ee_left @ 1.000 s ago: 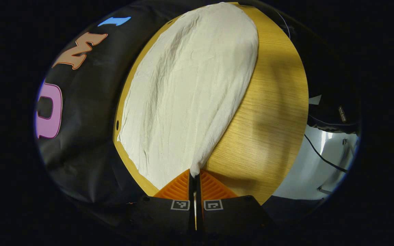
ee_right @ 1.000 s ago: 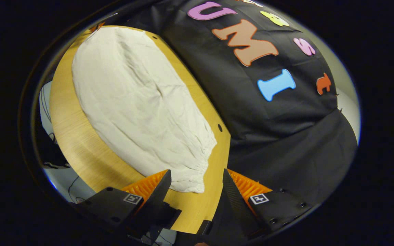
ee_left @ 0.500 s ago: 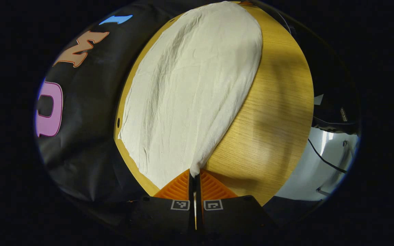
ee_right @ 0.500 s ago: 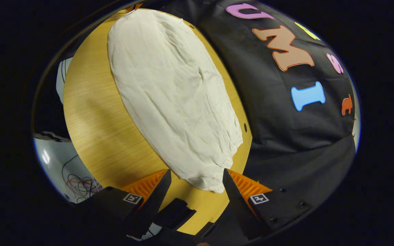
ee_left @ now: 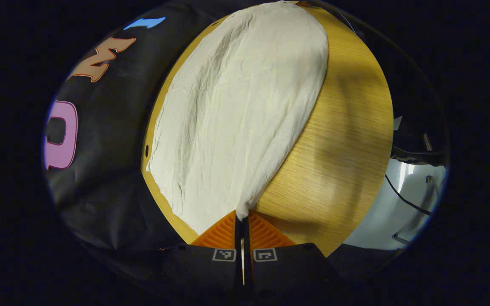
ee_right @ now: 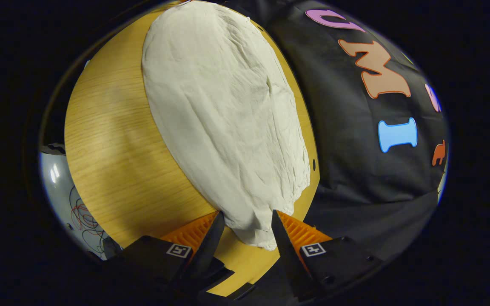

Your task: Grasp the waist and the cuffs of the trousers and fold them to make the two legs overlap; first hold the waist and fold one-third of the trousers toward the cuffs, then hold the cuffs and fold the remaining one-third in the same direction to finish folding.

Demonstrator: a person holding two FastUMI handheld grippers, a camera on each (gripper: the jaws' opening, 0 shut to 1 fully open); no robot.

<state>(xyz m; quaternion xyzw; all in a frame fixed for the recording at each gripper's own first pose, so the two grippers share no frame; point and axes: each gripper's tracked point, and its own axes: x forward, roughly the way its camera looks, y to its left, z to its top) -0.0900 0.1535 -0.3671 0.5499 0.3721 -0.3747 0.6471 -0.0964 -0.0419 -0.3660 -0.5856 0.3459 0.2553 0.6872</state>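
Cream trousers lie lengthwise on a round-looking wooden table. My left gripper is shut on the near corner of the cloth, which rises in a thin pinch between its fingers. In the right gripper view the trousers stretch away over the table, and their gathered near end hangs down between my fingers. My right gripper stands open astride that end, one finger on each side, close to the cloth.
The black booth cloth borders the table's far edge, also in the right gripper view. Pale floor with loose cables lies past the other edge. A small hole sits near the table rim.
My right gripper has moved forward over the gathered end, and its fingers have narrowed around it. The left gripper keeps its pinch and has barely moved.
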